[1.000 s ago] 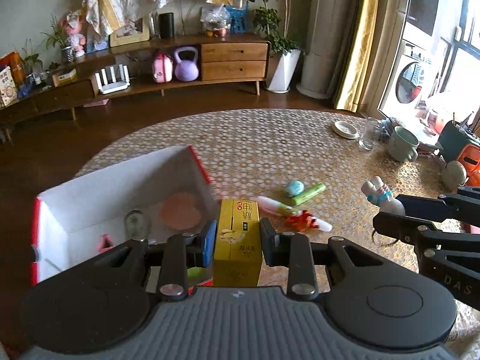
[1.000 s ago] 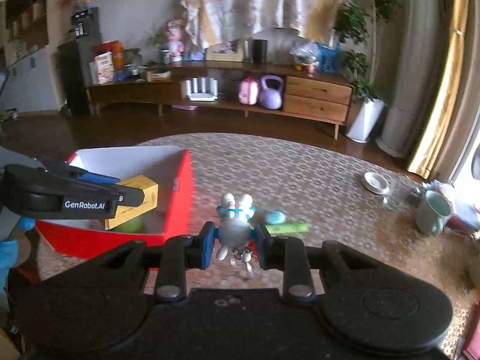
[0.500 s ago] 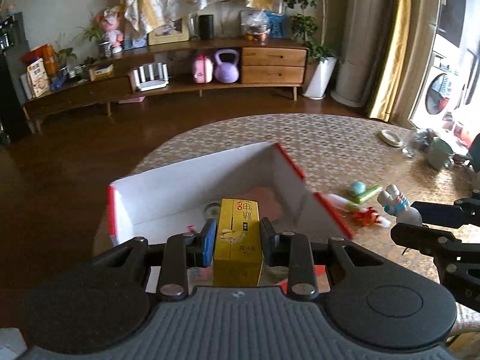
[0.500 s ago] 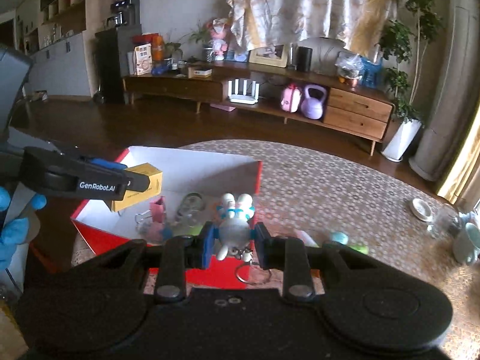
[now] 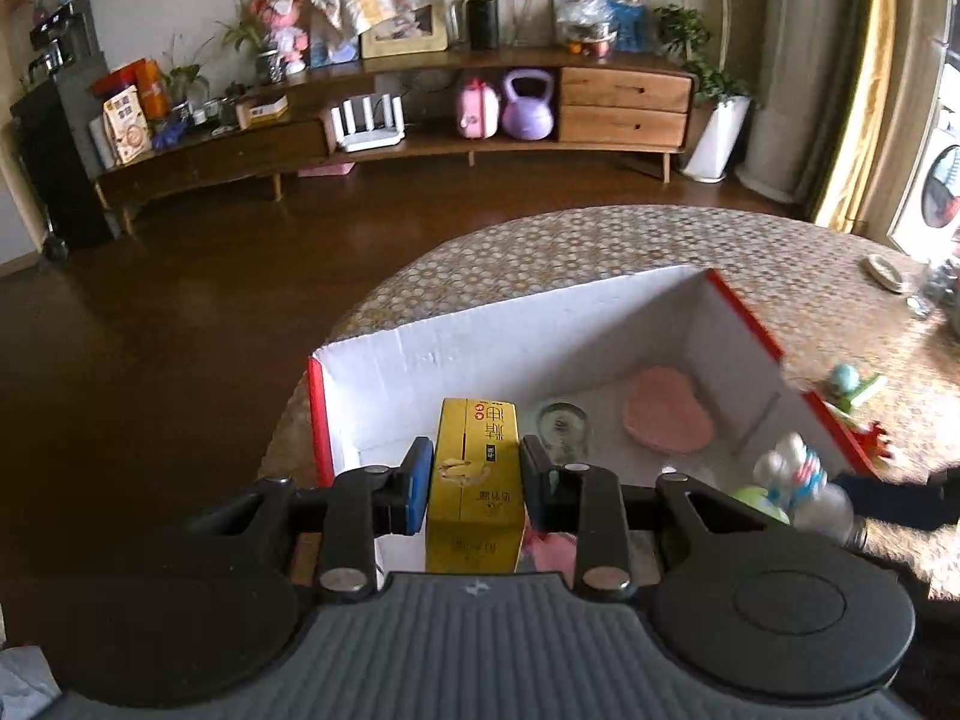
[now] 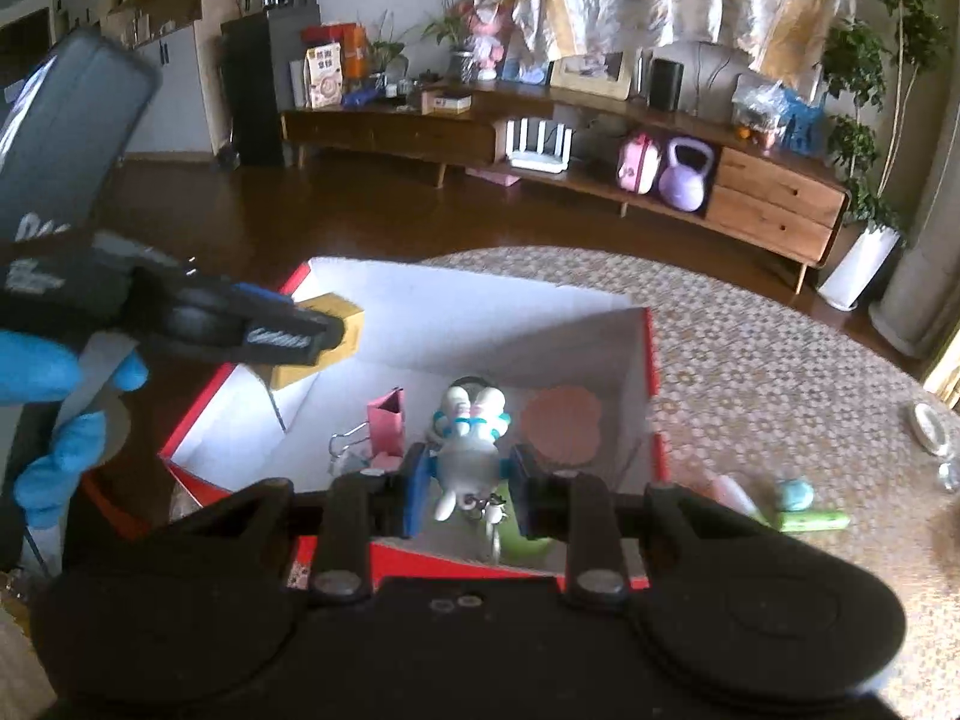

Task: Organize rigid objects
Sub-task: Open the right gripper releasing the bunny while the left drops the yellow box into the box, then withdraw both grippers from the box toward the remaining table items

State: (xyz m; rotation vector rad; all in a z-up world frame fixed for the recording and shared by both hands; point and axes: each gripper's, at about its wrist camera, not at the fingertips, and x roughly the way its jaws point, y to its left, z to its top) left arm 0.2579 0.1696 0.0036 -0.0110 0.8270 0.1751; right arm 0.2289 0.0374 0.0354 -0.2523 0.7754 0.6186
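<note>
My left gripper is shut on a yellow carton and hangs over the left end of a red box with a white inside. My right gripper is shut on a white rabbit figure with a key ring, held above the same box. In the right wrist view the left gripper enters from the left with the carton. The rabbit figure shows at the right of the left wrist view. Inside the box lie a pink heart pad, a round clear lid, a pink binder clip and a green piece.
On the patterned round table, right of the box, lie a green tube, a blue egg, a pale tube and a red toy. A small white dish sits far right. A blue-gloved hand holds the left gripper.
Both grippers have moved left from over the table to above the box's inside, still holding the carton and the rabbit figure. The loose toys now lie off to the right.
</note>
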